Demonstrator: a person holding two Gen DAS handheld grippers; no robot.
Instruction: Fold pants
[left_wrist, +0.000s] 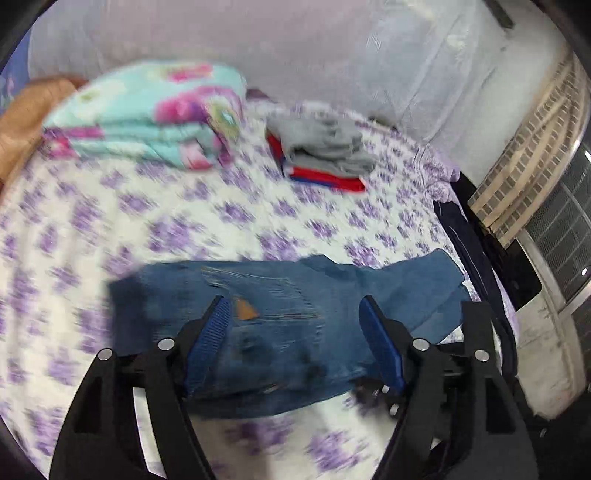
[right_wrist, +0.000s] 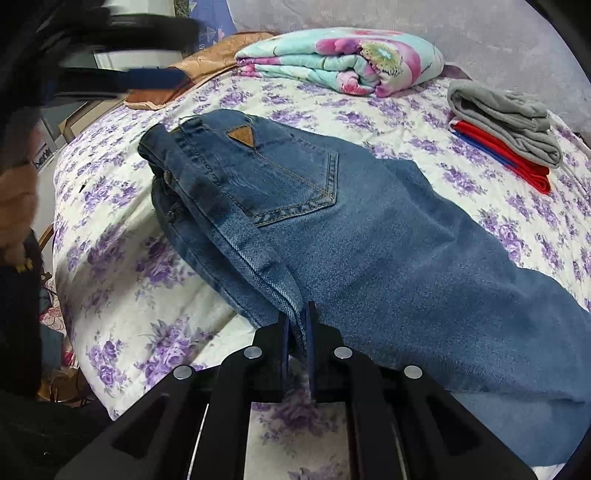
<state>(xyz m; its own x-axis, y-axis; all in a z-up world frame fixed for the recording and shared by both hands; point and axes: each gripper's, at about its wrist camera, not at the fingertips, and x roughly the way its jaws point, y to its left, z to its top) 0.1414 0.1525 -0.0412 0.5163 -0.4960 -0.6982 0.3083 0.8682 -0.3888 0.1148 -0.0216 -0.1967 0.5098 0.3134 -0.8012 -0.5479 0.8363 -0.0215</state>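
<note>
Blue jeans lie on the flowered bedsheet, folded lengthwise, back pocket and tan triangle patch up. My right gripper is shut on the jeans' near folded edge at the crotch seam. In the left wrist view the jeans lie blurred under my left gripper, which is open, its blue pads spread wide above the waistband area and holding nothing. The left gripper also shows blurred at the top left of the right wrist view.
A folded floral blanket lies at the far side of the bed. A stack of grey and red folded clothes sits at the far right. Dark cloth hangs off the bed's right edge by a window grille.
</note>
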